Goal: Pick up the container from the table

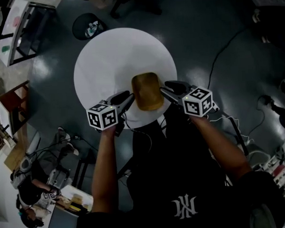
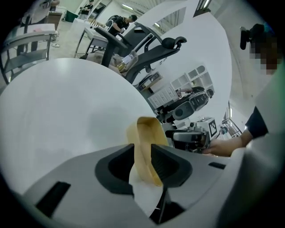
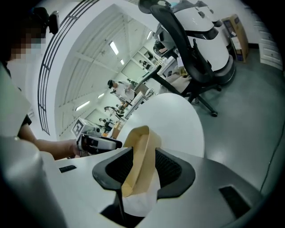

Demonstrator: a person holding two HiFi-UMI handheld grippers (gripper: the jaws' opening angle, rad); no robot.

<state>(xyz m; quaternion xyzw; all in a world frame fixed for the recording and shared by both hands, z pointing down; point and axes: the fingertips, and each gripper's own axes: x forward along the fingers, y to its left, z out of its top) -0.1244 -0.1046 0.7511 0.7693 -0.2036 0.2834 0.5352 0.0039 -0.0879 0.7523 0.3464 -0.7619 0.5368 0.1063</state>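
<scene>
A shallow tan container (image 1: 147, 91) sits on the round white table (image 1: 108, 56) near its front edge. My left gripper (image 1: 129, 98) stands at the container's left rim and my right gripper (image 1: 166, 89) at its right rim. In the left gripper view the thin tan rim (image 2: 149, 133) rises between the jaws of the left gripper (image 2: 142, 160), which are open around it. The right gripper view shows the same on the other side: the rim (image 3: 140, 142) stands inside the open jaws of the right gripper (image 3: 140, 167). The container rests on the table, not lifted.
A black office chair (image 3: 196, 44) stands on the dark floor beyond the table. A round black object (image 1: 89, 26) lies on the floor at the far left edge. Cables (image 1: 224, 47) run across the floor to the right. Desks and shelves (image 1: 27, 26) line the left.
</scene>
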